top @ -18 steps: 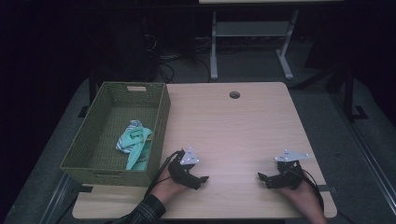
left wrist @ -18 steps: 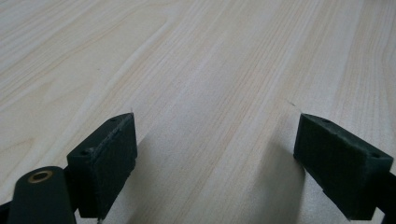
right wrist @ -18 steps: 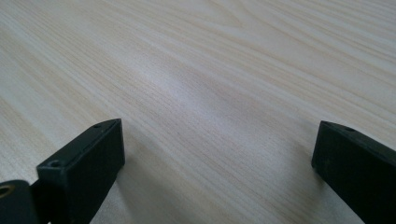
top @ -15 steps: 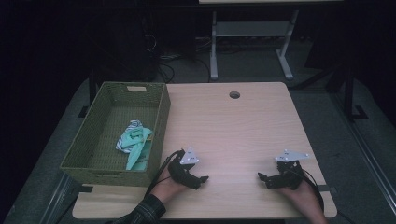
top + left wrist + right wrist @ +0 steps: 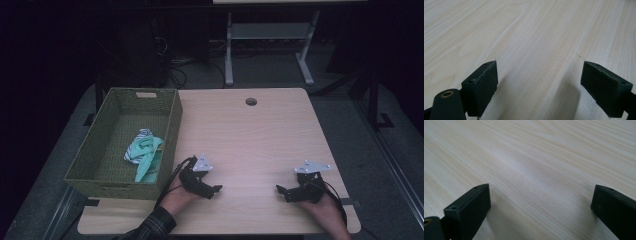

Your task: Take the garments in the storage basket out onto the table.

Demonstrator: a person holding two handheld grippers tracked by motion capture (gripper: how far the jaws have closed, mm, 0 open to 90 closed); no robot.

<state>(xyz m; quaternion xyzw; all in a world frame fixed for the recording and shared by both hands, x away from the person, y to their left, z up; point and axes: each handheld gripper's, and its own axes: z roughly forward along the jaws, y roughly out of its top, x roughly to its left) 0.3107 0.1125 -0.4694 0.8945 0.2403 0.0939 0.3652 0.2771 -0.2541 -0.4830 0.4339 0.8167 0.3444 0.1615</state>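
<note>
Both sets of jaws stand wide apart with nothing between them, bare wood grain under each in the gripper views. Left gripper (image 5: 216, 189) and right gripper (image 5: 280, 190) rest low on the near part of the table (image 5: 250, 145), tips turned toward each other; reads as a neutral parked pose, hands ready. Nearest workable item: the mint and striped cloth (image 5: 143, 152), bunched inside the green woven basket (image 5: 172, 120) at the table's left edge, just beside the left gripper. Likely the left side reaches first.
</note>
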